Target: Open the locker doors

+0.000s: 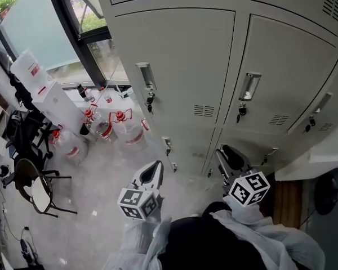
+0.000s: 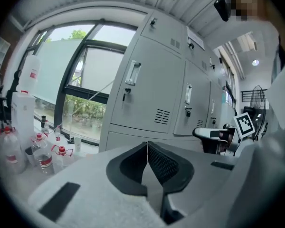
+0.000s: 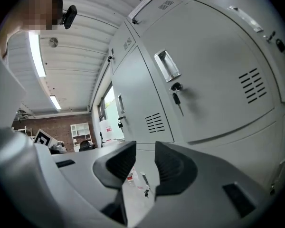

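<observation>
Flooring of pale speckled grey (image 1: pixel 96 224) spreads from a tall dark-framed window (image 1: pixel 73 21) to a bank of light grey sheet-metal lockers (image 1: pixel 214 139). Clear plastic water bottles with red caps (image 1: pixel 124 129) stand on it near the glass, and a black round-seated chair (image 1: pixel 36 190) sits off to the left. Far across the room there is a red brick wall (image 3: pixel 61 132), with bright strip lights (image 3: pixel 36 51) on a ribbed ceiling.

All the smooth locker doors with rounded corners (image 1: pixel 177 61) that can be seen are shut. Each has a shiny recessed metal handle (image 1: pixel 146 75), a small dark key hanging from the lock below it (image 1: pixel 150 102) and a little block of louvred slots (image 1: pixel 204 111).

The left gripper (image 1: pixel 156 169) is held low in front of the lockers, clear of them. Its black ribbed fingers (image 2: pixel 166 161) are pressed tip to tip with nothing between them. The right gripper (image 1: pixel 230 155) is beside it, also apart from the doors. Its black fingers (image 3: pixel 175 161) stand narrowly parted and empty, with only floor showing through the gap. Each gripper carries a white cube with black square markers (image 1: pixel 139 202).
</observation>
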Motion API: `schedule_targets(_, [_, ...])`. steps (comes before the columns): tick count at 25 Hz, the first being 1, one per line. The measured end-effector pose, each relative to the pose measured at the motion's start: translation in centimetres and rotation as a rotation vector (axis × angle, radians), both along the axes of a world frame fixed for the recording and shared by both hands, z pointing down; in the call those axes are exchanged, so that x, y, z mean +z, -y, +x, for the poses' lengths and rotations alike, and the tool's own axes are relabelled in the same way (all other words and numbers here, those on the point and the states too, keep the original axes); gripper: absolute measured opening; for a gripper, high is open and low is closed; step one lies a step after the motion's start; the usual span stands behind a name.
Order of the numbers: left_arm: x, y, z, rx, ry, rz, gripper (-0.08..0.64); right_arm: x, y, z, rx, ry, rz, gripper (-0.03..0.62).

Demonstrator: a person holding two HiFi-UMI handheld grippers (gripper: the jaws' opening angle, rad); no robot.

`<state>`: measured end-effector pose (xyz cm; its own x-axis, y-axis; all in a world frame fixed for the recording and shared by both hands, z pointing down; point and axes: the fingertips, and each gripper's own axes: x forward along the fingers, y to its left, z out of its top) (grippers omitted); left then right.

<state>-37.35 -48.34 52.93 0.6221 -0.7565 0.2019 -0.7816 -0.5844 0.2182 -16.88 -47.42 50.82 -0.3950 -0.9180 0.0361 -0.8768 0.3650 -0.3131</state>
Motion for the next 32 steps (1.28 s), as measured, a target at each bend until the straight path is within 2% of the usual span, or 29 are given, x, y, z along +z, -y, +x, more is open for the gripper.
schedule_targets(3, [-1.1,0.7,1.4,0.05,-0.039,0.04,0.009,0.4,-0.7,0.9,0.056,-0.003,0.003,0.106])
schedule_targets(7, [-0.4,0.7,3.3,0.11,-0.047,0.035,0.009,0.0,-2.5,2.7,0.123,0.008,-0.006,0.106])
schedule_targets(13, [-0.6,1.1,6.4,0.193,-0.058,0.042,0.009,-1.7,-4.1,7.0,0.253,0.001,0.032,0.106])
schedule_targets(24, [-1.2,-1.5,15.8,0.377,-0.046,0.057,0.009,-2.6,-9.7,14.9,0.418,-0.035,0.047,0.106])
schedule_targets(32, [-3.3,-3.2,22.9,0.448,-0.054,0.083,0.009,-6.0,-11.2,21.2,0.473,-0.107,0.078,0.106])
